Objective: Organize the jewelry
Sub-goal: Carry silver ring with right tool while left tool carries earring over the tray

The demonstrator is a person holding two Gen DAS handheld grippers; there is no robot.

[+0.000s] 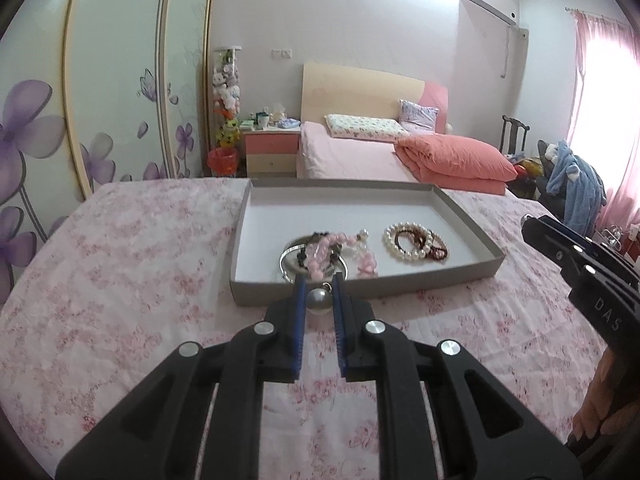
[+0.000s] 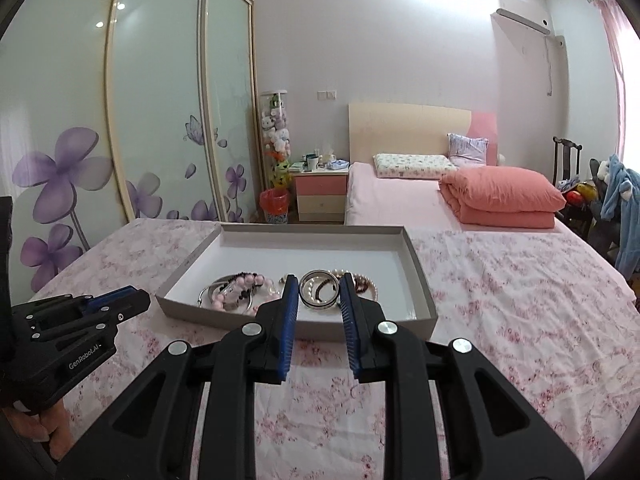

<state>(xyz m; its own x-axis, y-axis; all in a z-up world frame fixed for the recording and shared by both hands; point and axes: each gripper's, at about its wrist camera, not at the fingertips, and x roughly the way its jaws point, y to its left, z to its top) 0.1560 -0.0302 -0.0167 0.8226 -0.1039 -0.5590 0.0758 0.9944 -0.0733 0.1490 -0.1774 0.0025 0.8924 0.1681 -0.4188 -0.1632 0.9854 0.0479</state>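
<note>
Left gripper (image 1: 319,280) nearest in the left wrist view, blue pads (image 1: 300,300) clamped on a large silver pearl bead (image 1: 319,300), held above the near rim of the tray. Right gripper (image 2: 319,286) nearest in the right wrist view, blue-ribbed fingers (image 2: 289,308) pinching a silver metal bangle (image 2: 319,290) from both sides, bangle tilted, raised over the tray's near end. Each gripper also visible at the other camera's edge; a hand (image 1: 600,404) gripping the right handle at lower right.

Below both: pink floral bedspread (image 1: 120,280), crumpled. On it a shallow grey cardboard tray (image 1: 448,200), white inside. In the tray's near left part: a silver bangle (image 1: 289,258) lying flat with a pink bead bracelet (image 1: 326,246) and a dark bead strand draped over it. Near right part: white pearl bracelet (image 1: 404,240) touching a dark red bead bracelet (image 1: 438,246). Far half of the tray bare.

Beyond: second bed with pink sheet, folded coral quilt (image 1: 452,158), floral pillow (image 1: 364,125), pale headboard. Left of it a pink-and-beige nightstand (image 1: 272,150), red bin (image 1: 222,160), clear tube of plush toys (image 1: 227,92). Wardrobe doors with purple flowers (image 1: 24,128) at far left; blue garment (image 1: 576,184) on a chair at far right.
</note>
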